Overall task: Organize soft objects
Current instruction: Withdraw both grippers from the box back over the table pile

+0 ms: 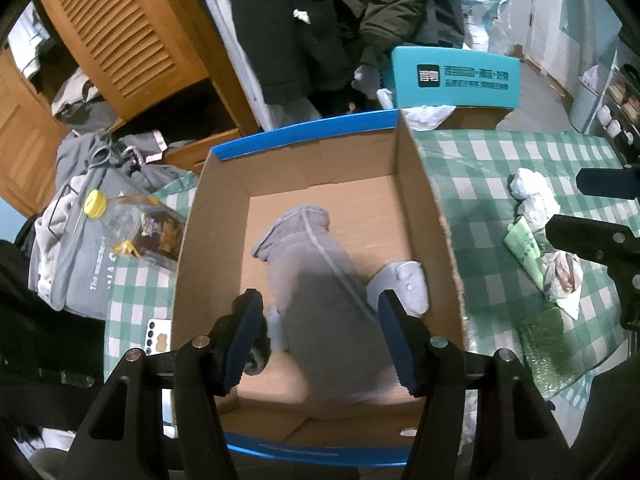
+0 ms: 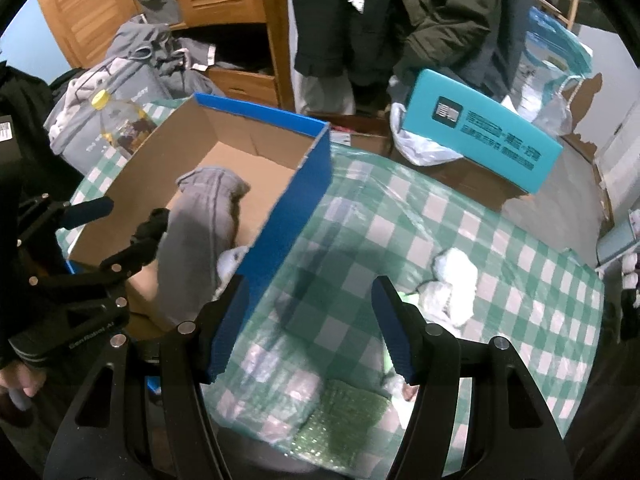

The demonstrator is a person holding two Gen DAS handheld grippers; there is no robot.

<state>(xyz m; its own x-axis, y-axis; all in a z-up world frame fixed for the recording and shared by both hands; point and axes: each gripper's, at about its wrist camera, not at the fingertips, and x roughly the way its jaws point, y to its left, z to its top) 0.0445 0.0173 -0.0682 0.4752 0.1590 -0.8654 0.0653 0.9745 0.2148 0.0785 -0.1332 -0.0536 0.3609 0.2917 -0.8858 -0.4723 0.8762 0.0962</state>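
Note:
A grey soft garment (image 1: 312,276) lies inside an open cardboard box (image 1: 224,184) with blue outer walls. A pale grey soft piece (image 1: 408,284) lies beside it in the box. My left gripper (image 1: 320,340) is open above the garment, fingers apart on either side of it. In the right wrist view the garment (image 2: 200,232) and the box (image 2: 296,216) are at the left, with the left gripper (image 2: 120,216) over them. My right gripper (image 2: 310,328) is open and empty over the green checked tablecloth (image 2: 500,248). White crumpled bags (image 2: 452,280) lie to its right.
A teal box (image 2: 480,144) stands behind the table. A jar with a yellow lid (image 1: 132,224) and a grey bag (image 1: 80,264) sit left of the cardboard box. A phone (image 1: 158,340) lies by the box. Green bubble wrap (image 2: 340,412) lies at the table's front edge. Coats hang behind.

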